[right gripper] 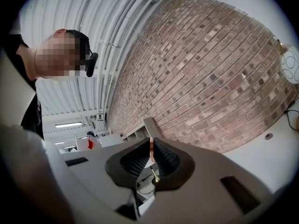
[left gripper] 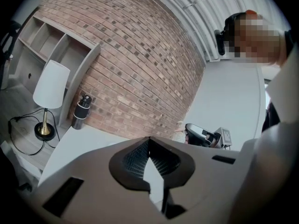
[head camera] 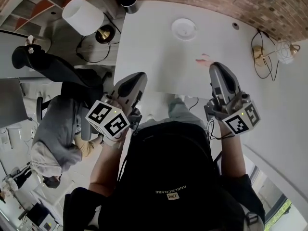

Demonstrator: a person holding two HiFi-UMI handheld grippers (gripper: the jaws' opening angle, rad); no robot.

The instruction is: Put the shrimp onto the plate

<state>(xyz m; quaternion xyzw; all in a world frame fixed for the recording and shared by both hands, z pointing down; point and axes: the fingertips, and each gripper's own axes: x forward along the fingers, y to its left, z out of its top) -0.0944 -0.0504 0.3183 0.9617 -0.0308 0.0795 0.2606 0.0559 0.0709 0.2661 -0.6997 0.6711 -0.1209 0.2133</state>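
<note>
Backpack [head camera: 169, 192] label: small white print, not reliably readable.

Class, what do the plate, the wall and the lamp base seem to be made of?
Plate: smooth white, ceramic or plastic, hard to tell. Wall: rough matte brick, with reddish blocks and pale mortar lines. Lamp base: shiny golden metal, perhaps brass, judging by its glint.

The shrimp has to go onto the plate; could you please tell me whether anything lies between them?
Nothing visible does: only bare white table lies between the shrimp and the plate, and the right gripper is close beside the shrimp.
</note>
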